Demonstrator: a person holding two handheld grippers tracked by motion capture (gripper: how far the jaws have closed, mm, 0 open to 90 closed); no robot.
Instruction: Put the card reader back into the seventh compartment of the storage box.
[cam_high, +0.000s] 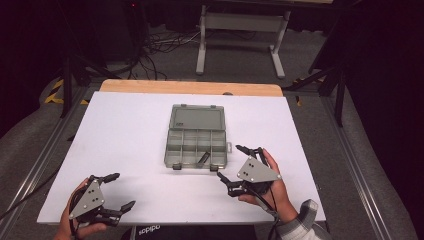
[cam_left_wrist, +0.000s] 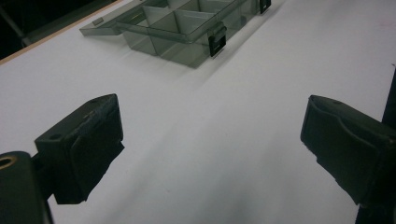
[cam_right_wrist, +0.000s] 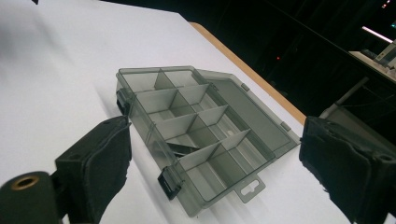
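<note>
A clear grey compartment box (cam_high: 196, 136) lies open in the middle of the white table, its lid folded back flat away from me. A small dark piece (cam_high: 202, 159) rests in one front compartment and shows again (cam_right_wrist: 181, 149) in the right gripper view. My left gripper (cam_high: 121, 191) sits low at the front left, open, jaws wide apart with nothing between them (cam_left_wrist: 212, 144). To the box's right my right gripper (cam_high: 233, 162) is held in a hand, open and empty, looking across the box (cam_right_wrist: 187, 126).
The white table top (cam_high: 125, 130) has a wooden edge (cam_high: 190, 87) at the far side. Beyond it stand a grey metal frame (cam_high: 240, 35) and loose cables (cam_high: 150, 50) on the floor. Dark stands flank the table.
</note>
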